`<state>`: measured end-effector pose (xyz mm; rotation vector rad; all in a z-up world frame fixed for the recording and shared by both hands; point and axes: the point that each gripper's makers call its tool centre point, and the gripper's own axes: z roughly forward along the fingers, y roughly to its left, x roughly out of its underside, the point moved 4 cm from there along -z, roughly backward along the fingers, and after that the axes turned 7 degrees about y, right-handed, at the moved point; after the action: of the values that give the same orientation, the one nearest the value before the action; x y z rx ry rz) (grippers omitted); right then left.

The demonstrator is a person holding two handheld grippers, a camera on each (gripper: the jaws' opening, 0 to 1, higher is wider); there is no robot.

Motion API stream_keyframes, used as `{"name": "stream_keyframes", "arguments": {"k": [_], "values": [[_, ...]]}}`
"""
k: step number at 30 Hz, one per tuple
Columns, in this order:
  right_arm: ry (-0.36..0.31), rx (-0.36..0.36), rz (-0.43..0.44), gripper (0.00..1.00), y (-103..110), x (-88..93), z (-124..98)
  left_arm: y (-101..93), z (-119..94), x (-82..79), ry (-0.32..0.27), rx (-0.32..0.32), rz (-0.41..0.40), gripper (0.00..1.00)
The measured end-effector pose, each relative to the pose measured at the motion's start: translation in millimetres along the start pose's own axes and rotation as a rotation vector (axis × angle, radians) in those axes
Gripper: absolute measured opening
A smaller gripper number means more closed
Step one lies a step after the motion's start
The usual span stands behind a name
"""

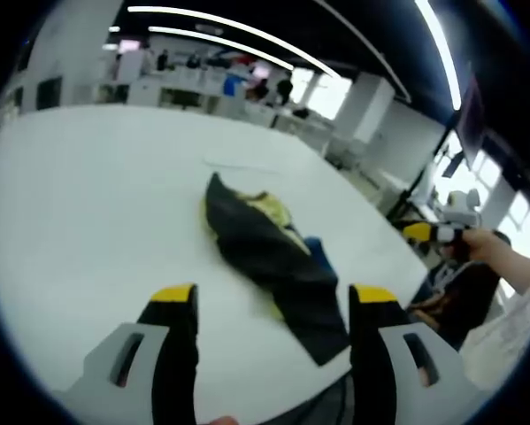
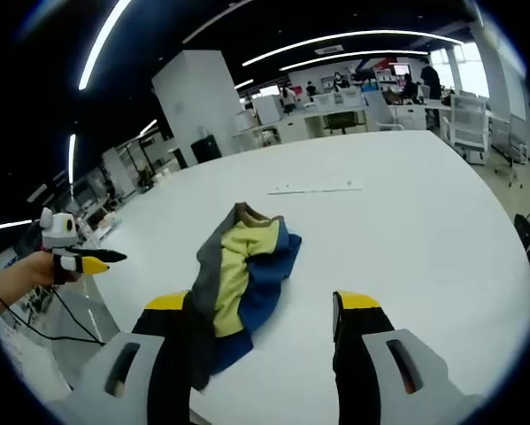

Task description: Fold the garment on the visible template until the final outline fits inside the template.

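Observation:
A crumpled garment [image 1: 273, 257], dark grey with yellow and blue panels, lies bunched on the white table [image 1: 88, 195]. My left gripper [image 1: 273, 301] hovers open just short of it, with nothing between its fingers. The right gripper view has the same garment [image 2: 238, 274] from the other side, its dark edge running behind the left finger of my right gripper [image 2: 263, 305], which is also open and holds nothing. Each gripper appears small in the other's view, held in a hand off the table's edge: the right gripper [image 1: 415, 232] and the left gripper [image 2: 105, 258].
A thin pale strip [image 2: 313, 188] lies on the table [image 2: 424, 221] beyond the garment, also seen as the strip [image 1: 242, 166]. Wide bare tabletop surrounds the garment. Desks, pillars and people stand in the room behind. A person's sleeve [image 1: 512, 328] is at the right.

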<state>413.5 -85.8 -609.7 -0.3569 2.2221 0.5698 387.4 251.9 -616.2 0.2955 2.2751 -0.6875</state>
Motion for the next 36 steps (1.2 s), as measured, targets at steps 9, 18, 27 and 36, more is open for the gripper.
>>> {"name": "stream_keyframes", "arguments": {"k": [9, 18, 27, 36], "values": [[0.041, -0.007, -0.027, 0.63, 3, 11.7, -1, -6.8, 0, 4.4, 0.016, 0.016, -0.004, 0.65], [0.028, -0.005, -0.019, 0.62, 8, 15.6, -7, -12.6, 1, -4.1, 0.002, 0.028, 0.004, 0.65], [0.023, 0.017, -0.017, 0.61, 5, 21.5, -20, -22.9, 6, -9.3, -0.01, 0.059, 0.011, 0.64], [0.03, 0.022, -0.021, 0.6, 3, 24.7, -22, -21.7, 4, -8.5, -0.015, 0.046, -0.003, 0.63]]}}
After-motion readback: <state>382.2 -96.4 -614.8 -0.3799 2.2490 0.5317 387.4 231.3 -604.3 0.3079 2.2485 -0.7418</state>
